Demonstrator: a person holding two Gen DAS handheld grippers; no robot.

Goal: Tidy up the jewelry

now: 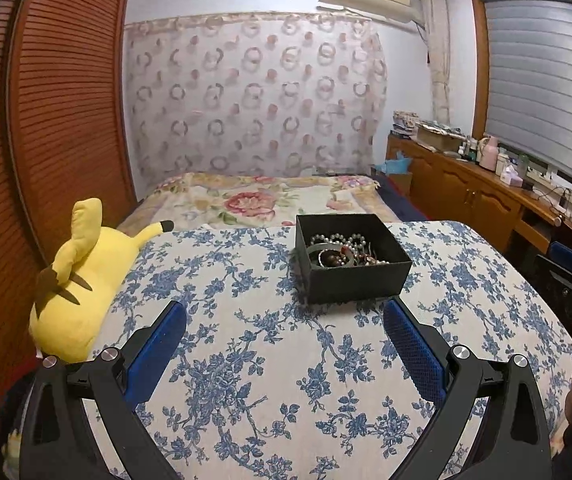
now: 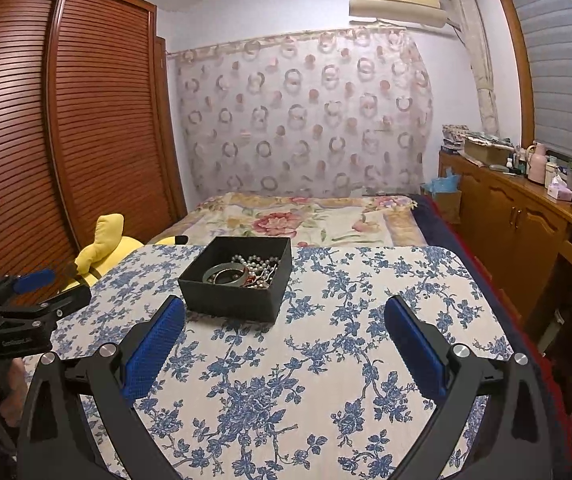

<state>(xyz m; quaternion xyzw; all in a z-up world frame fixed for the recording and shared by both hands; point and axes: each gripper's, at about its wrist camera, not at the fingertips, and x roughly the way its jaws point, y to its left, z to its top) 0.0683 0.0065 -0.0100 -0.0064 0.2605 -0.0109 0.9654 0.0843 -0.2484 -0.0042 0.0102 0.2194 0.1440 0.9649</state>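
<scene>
Jewelry (image 1: 342, 249) sits tangled in black box (image 1: 352, 258) on the blue-flowered desk (image 1: 245, 360), ahead & slightly right of left gripper (image 1: 284, 314), ahead-left of right gripper (image 2: 284, 312); both jaws wide, empty, abt equally near, neither touching box.

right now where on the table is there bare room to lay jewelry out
Bare floral tablecloth spans the near half, between both open claws. Also free: right of the black box to the table's right edge. Crowded: inside the box, a tangle of pearls and bangles.
</scene>
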